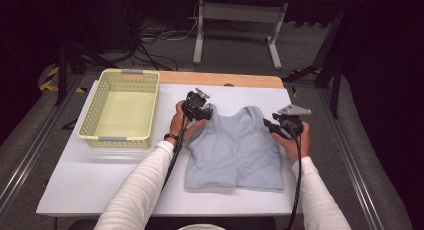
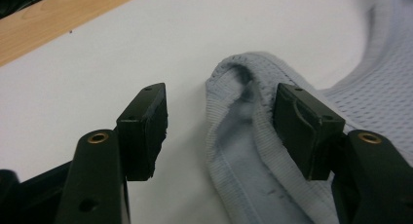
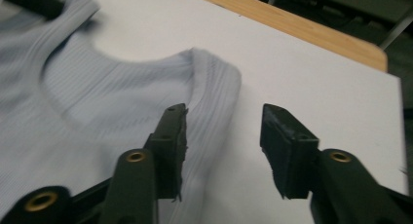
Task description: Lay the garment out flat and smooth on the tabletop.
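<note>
Nearest the camera in the high view, two white sleeves (image 1: 137, 190) enter from 6 o'clock, and the person's body is cut off by the bottom edge. One pale blue tank top (image 1: 234, 149) lies flat on the white table (image 1: 100, 180), hem toward the person and two shoulder straps pointing toward 12 o'clock. Its hem edge sits close to the near edge of the table.

The left hand-held gripper (image 1: 206, 112) sits at the left strap, at about 10 o'clock from the middle of the garment. In the left gripper view its jaws stand wide apart: the left strap (image 2: 243, 107) lies between them and against the inner face of the right-hand jaw, while the other jaw rests on bare table. The strap's end is folded over, and its underside is in shadow and hard to read.

The right hand-held gripper (image 1: 270, 125) sits at the right strap, at about 2 o'clock from the garment's middle. In the right gripper view its jaws are also wide open: one jaw lies over the right strap (image 3: 214, 87), the other over bare table. The fabric there is blurred, so the weave cannot be made out.

Farther off, at 10 o'clock on the table, stands one cream plastic basket (image 1: 97, 115), well apart from the tank top. Beyond it a wooden strip (image 1: 225, 80) borders the far edge, and the room behind is too dark to make out.
</note>
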### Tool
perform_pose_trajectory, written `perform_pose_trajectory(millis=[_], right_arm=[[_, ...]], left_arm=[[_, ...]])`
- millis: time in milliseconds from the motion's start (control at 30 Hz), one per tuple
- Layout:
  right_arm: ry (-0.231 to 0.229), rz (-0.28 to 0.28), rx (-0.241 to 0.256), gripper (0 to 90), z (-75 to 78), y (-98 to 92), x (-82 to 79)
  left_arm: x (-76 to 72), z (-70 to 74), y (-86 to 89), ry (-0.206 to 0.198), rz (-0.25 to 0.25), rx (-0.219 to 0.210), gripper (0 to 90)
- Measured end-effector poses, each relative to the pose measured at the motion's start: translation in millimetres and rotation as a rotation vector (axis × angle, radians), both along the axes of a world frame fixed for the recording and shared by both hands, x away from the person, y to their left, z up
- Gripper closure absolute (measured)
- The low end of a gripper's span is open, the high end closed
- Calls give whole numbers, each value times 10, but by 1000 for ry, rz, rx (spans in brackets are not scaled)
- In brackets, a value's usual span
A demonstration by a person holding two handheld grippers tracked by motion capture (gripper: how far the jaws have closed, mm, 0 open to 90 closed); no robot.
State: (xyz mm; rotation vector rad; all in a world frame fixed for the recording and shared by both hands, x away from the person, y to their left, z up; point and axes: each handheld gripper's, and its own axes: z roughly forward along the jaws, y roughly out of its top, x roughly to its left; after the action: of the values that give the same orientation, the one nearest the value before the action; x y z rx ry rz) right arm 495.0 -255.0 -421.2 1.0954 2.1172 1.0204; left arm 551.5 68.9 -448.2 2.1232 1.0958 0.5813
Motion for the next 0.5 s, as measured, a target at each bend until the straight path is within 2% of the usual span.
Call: perform_pose_trajectory(millis=[33,100,133,167,233,333,400,433,467,500], right_arm=[[9,-16,7,488,-35,22,148],[35,-16,11,472,-104,75,348],[50,-14,19,456,-140,103,433],[70,-13,33,449,-172,128,505],[81,-22,-5,429,-219,203,600],[114,-21,-11,431,-287,279,692],[138,-22,-20,498,-322,304,729],[147,-8,-1,591,-319,299,736],[165,7,16,638,-314,293,742],[170,6,19,703,-309,298,742]], left_arm=[[20,-14,0,7,-6,-10,386],[56,-47,-6,19,-8,-12,387],[67,-57,-4,30,-17,-28,389],[79,-67,0,39,-37,-46,442],[93,-75,8,46,-51,-56,490],[107,-71,9,65,-90,-78,622],[99,-57,-9,67,-121,-67,757],[90,-45,-24,65,-125,-48,791],[82,-29,-36,58,-125,-34,807],[69,-3,-36,53,-123,-41,811]])
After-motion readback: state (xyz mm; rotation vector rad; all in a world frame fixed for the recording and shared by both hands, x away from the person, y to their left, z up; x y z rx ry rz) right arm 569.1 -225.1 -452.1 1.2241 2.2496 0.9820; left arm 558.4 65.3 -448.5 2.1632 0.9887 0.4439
